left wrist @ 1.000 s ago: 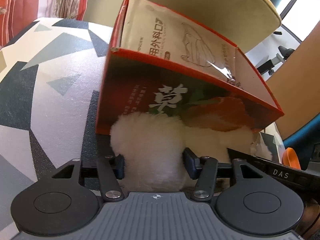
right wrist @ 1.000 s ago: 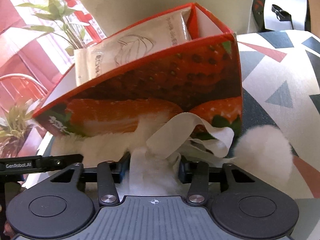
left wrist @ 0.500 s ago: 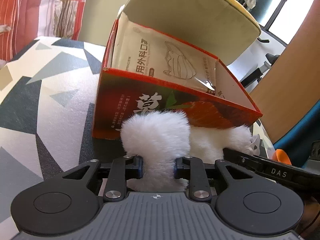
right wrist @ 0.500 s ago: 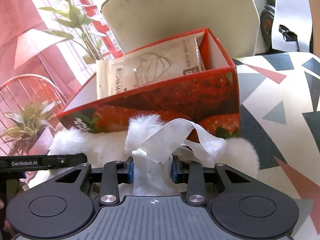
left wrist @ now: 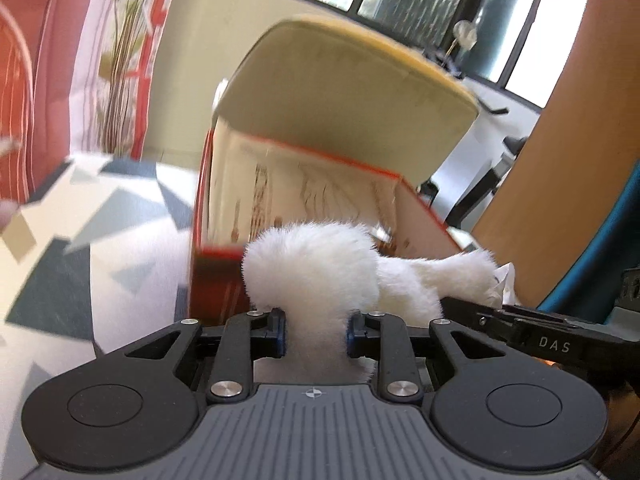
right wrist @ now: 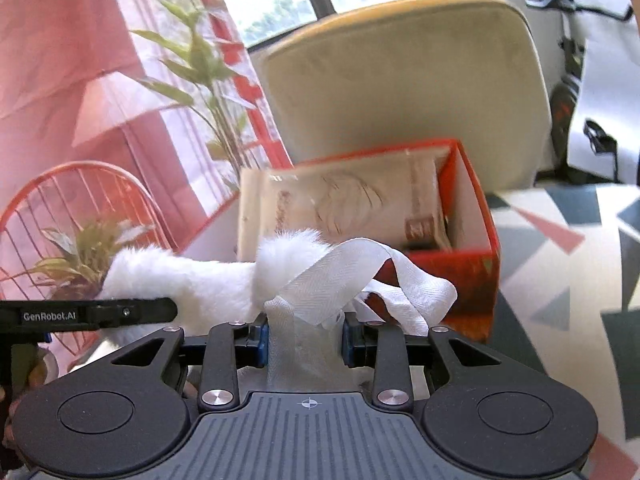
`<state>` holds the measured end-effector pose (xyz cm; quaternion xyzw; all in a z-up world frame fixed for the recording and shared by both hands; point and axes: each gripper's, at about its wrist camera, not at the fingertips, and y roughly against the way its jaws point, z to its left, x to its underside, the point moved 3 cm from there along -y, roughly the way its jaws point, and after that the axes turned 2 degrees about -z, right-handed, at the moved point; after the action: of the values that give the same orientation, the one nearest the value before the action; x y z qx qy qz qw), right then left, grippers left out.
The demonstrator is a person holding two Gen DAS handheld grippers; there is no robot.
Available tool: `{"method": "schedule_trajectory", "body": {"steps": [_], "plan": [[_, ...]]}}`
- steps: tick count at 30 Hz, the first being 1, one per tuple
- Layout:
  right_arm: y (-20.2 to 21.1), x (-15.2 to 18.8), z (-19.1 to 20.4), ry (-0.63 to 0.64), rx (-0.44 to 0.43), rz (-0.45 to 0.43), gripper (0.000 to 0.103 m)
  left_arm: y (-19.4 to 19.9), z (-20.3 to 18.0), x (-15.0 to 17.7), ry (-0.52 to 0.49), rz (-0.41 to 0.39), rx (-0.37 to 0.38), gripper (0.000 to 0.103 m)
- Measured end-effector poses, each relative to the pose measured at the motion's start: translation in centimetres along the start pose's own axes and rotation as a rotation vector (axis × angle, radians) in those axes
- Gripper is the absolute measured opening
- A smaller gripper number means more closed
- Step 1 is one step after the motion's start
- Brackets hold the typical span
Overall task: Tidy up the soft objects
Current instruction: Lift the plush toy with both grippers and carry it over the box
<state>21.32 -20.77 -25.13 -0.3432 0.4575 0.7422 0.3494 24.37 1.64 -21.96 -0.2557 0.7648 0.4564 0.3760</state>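
Both grippers clamped one white plush toy point(left wrist: 316, 268): the left gripper point(left wrist: 316, 338) pinched a fluffy end, the right gripper point(right wrist: 306, 340) its ribbon point(right wrist: 352, 272), just before the red box point(right wrist: 472, 264) holding a packet point(right wrist: 344, 208).

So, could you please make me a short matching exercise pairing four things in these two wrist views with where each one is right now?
Things:
1. plush
2. ribbon
3. packet
4. chair

Places:
a. standing inside the red box
b. behind the box
c. gripped at one end by the left gripper
d. between the fingers of the right gripper

Pairs: 1-c, 2-d, 3-a, 4-b
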Motion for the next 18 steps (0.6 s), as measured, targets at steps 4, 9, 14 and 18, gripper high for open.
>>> {"method": "schedule_trajectory", "body": {"steps": [4,9,14,18], "plan": [[0.8,-1.8,0.6,0.026,-0.026,-0.037,0.028,0.8,-1.0,-1.8,-0.049,-0.055,0.008,0.027],[0.8,-4.9,0.7,0.039,-0.059,-0.084,0.027,1.1,-2.1,-5.0,-0.115,-0.139,0.012,0.027],[0.1,-9.0,0.9,0.075,-0.075,-0.150,0.026,0.2,-2.9,-8.0,-0.164,-0.230,-0.001,0.027],[-1.8,-12.1,0.9,0.163,-0.041,-0.180,0.026,-2.2,-2.7,-9.2,-0.183,-0.219,-0.052,0.027]]}}
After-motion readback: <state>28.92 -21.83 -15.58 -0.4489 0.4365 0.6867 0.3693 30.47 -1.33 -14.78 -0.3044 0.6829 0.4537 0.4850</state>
